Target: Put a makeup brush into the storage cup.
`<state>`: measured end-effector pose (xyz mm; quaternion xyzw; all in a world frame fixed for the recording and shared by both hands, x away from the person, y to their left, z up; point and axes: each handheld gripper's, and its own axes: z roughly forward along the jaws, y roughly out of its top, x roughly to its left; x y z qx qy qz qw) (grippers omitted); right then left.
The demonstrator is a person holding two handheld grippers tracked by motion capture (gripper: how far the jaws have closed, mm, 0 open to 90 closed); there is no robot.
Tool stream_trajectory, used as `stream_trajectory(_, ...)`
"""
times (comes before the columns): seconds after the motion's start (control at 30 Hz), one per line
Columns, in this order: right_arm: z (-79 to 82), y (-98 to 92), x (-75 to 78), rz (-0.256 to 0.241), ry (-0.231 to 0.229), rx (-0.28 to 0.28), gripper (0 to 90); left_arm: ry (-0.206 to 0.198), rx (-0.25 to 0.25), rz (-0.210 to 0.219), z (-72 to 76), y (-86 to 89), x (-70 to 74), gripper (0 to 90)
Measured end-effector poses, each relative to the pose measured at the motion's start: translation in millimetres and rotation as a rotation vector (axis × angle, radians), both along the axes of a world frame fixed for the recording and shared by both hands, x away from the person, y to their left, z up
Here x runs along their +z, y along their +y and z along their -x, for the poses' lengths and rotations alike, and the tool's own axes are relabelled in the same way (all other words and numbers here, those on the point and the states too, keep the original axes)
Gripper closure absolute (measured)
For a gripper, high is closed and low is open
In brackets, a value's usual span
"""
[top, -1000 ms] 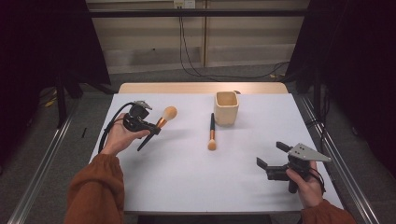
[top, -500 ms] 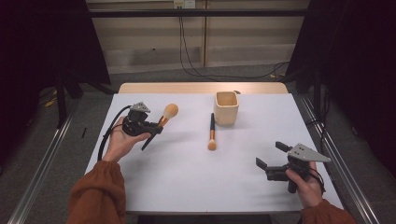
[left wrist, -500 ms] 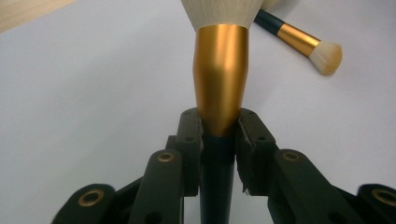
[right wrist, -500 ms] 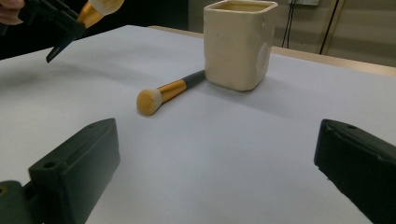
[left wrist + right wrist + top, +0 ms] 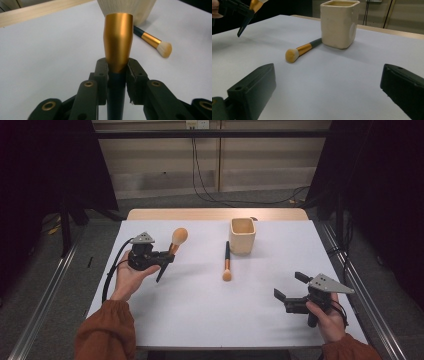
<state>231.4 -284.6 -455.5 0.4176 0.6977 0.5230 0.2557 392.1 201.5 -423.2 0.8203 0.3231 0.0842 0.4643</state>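
Gripping large brush [image 5: 118,42] at the base of its gold ferrule, left gripper [image 5: 167,256] clamped with both jaws pressed on the dark handle, left of centre in the high view. Brush raised off the table [image 5: 200,310], round head up and toward the upper right, handle tip slanting down to the lower left. Compared with a second ago: hand and brush shifted slightly back toward the near left, brush a touch more upright; no real travel toward the cup yet. Reads as lift done and reorienting, transfer not started.

Right gripper [image 5: 288,287] at lower right of the high view, jaws spread wide, holding nothing, parked just above the table; unchanged over the last second.

Small brush [image 5: 226,261] lying flat at frame centre, bristles toward the near edge, handle end just beside the cup [image 5: 242,235]; hard to say whether touching. Same brush in right gripper view [image 5: 302,50], bristle end at left. Cup upright at upper centre, apparently empty.

Likely goal: both brushes into cup. Judged early stage, one in grasp, one untouched. Next needing handle-down tilt over the cup mouth; risk of clipping the rim.
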Motion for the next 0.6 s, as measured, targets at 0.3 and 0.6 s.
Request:
stream_trajectory(0.3,1.1,1.9,0.8,-0.04,-0.011,0.018,0.0,-0.033,-0.045,0.081,10.0,0.2,-6.0,72.9)
stream_trajectory(0.6,2.2,3.4,2.5,-0.05,-0.024,0.049,0.0,-0.08,-0.081,0.13,16.3,-9.2,-11.8,72.9)
